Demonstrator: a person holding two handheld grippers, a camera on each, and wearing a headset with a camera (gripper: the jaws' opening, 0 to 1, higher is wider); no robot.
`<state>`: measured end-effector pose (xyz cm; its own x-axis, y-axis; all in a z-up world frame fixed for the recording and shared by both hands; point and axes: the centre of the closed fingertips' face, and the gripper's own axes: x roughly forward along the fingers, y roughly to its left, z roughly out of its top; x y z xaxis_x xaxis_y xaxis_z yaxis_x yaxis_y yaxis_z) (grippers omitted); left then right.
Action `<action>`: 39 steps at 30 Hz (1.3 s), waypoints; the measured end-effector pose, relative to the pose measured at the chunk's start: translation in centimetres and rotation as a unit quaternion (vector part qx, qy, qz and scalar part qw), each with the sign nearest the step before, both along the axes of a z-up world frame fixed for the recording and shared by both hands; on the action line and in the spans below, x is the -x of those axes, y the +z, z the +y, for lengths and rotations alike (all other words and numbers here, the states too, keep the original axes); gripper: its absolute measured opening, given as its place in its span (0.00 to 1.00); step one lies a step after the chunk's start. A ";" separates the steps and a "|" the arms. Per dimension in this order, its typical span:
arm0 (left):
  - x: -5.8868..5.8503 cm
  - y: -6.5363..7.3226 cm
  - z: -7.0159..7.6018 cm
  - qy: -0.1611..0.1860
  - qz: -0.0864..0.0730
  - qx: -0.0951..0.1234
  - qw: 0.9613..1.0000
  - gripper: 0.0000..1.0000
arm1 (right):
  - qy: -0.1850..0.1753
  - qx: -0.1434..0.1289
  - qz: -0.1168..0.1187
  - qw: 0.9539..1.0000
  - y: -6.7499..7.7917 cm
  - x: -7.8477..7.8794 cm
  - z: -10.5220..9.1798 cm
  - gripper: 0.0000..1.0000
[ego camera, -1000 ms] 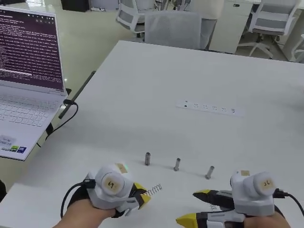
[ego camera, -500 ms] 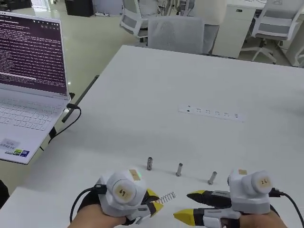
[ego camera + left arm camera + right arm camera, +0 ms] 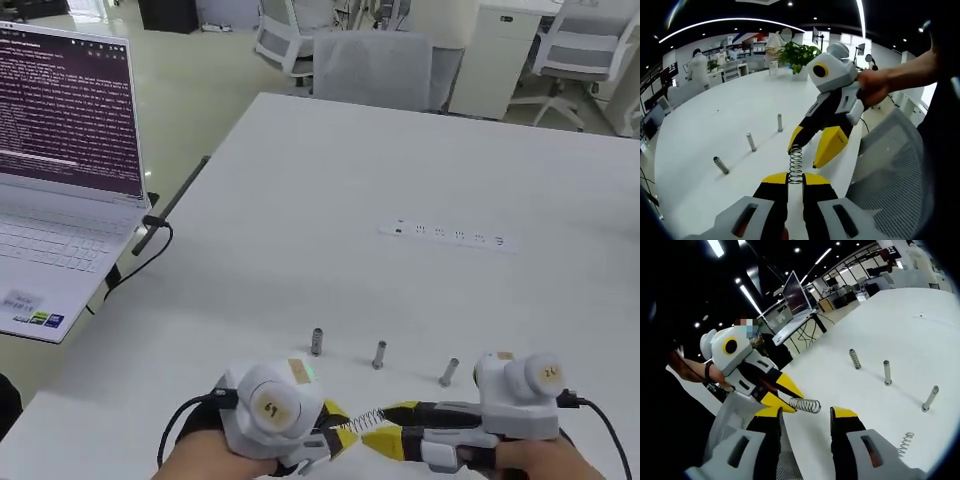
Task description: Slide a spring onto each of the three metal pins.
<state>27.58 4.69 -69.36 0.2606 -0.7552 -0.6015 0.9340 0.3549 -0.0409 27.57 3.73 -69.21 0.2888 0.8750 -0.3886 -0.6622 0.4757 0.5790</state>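
Left gripper view: the left gripper (image 3: pixel 795 177), jaws pinched shut on a thin coiled metal spring (image 3: pixel 796 159) jutting straight ahead, offers its free end to the open, empty right gripper (image 3: pixel 805 154), whose straddling jaws should close gently without bending the coil.

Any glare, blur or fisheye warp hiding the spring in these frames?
Head view: even light, faint shadows, spring small but sharp. Left gripper view: heavy fisheye curve, ceiling lights streak, spring crisp. Right gripper view: dark upper left, table bright, spring readable.
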 end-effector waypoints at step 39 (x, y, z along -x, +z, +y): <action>0.1 0.1 -1.1 -0.028 -0.020 0.005 0.999 0.02 | 0.026 0.022 -0.019 0.999 2.3 -0.3 0.2 0.09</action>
<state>27.49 3.63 -69.22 0.2410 -0.7759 -0.5830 0.9536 0.3009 -0.0063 27.92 3.94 -66.95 0.2584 0.8714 -0.4169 -0.7086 0.4643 0.5313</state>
